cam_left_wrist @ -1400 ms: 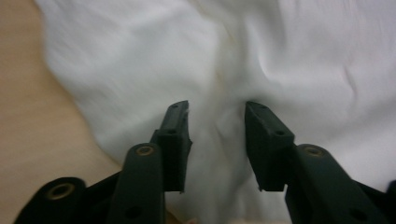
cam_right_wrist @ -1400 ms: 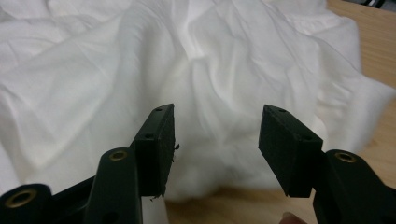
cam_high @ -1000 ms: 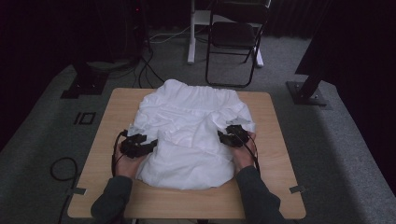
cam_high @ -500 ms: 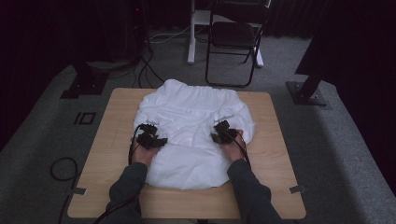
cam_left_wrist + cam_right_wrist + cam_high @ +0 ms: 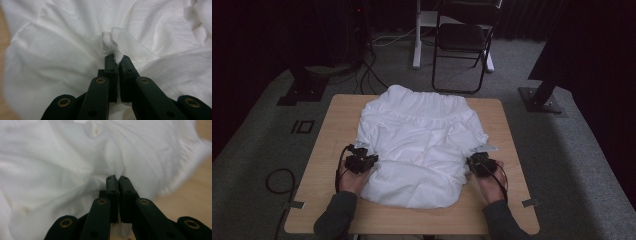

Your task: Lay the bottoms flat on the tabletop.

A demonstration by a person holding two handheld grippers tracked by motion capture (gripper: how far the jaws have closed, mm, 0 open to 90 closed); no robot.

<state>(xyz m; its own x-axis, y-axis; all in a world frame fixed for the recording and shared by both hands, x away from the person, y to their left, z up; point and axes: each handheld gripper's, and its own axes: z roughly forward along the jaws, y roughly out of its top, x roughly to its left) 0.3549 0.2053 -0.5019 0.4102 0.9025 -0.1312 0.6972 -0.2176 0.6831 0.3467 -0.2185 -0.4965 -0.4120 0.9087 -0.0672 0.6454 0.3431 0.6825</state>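
Note:
A white garment (image 5: 419, 145) lies spread over the middle of the wooden table (image 5: 334, 125). My left gripper (image 5: 367, 161) sits at the garment's left edge, its jaws shut on a pinched fold of the white cloth (image 5: 112, 47). At the garment's right edge my right gripper (image 5: 476, 162) is shut on the white cloth (image 5: 110, 165) too, with the fabric bunched just ahead of its jaw tips. In their own views the left gripper (image 5: 116, 58) and right gripper (image 5: 117, 178) each show cloth caught between the pads. A hand holds each gripper from below.
A black folding chair (image 5: 462, 45) and a white stand (image 5: 417, 35) are on the carpet beyond the table's far edge. Cables (image 5: 274, 180) lie on the floor to the left. Bare wood shows along the table's left, right and near edges.
Both grippers have moved outward and toward the near edge, away from the garment's middle, drawing the cloth with them. The garment now lies wider and flatter.

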